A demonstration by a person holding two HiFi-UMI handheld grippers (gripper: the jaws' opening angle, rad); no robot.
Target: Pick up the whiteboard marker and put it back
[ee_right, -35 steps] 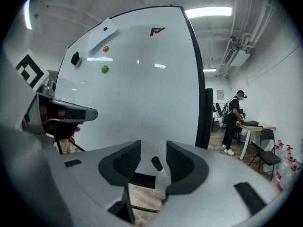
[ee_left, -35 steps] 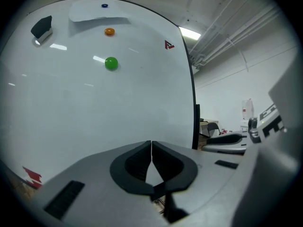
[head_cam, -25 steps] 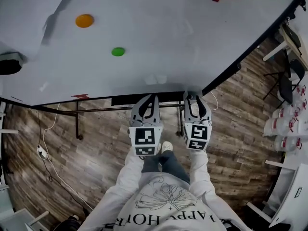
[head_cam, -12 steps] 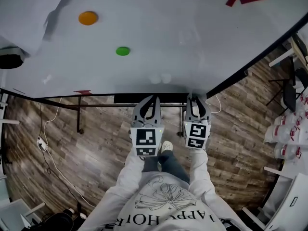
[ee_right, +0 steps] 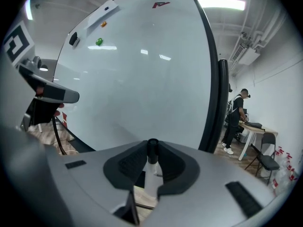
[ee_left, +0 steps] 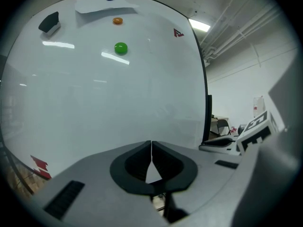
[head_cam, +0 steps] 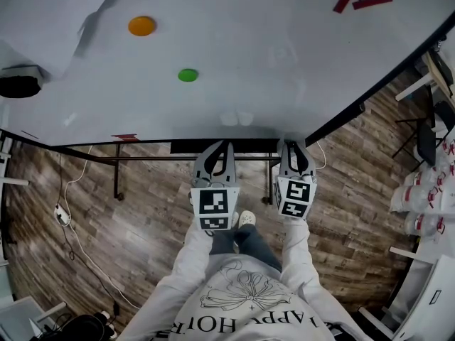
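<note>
The whiteboard marker (ee_right: 150, 170), white with a black cap, stands upright between the jaws of my right gripper (ee_right: 152, 148). The jaws are closing, and their tips sit tight against the cap. In the head view, the right gripper (head_cam: 295, 146) is at the lower edge of the whiteboard (head_cam: 249, 55), beside the black tray (head_cam: 249, 145); the marker is hidden there. My left gripper (ee_left: 151, 148) is shut with its tips touching and nothing between them. It hovers at the tray (head_cam: 224, 148) too, just left of the right one.
A green magnet (head_cam: 188, 75), an orange magnet (head_cam: 141, 25) and a black eraser (head_cam: 19, 85) stick to the board. The board's metal stand (head_cam: 117, 169) and a white cable (head_cam: 71, 226) lie on the wooden floor. A person (ee_right: 235, 122) stands by a table at the far right.
My right gripper's jaws have narrowed from wide open onto the marker. Both grippers have stayed in place at the board's lower edge.
</note>
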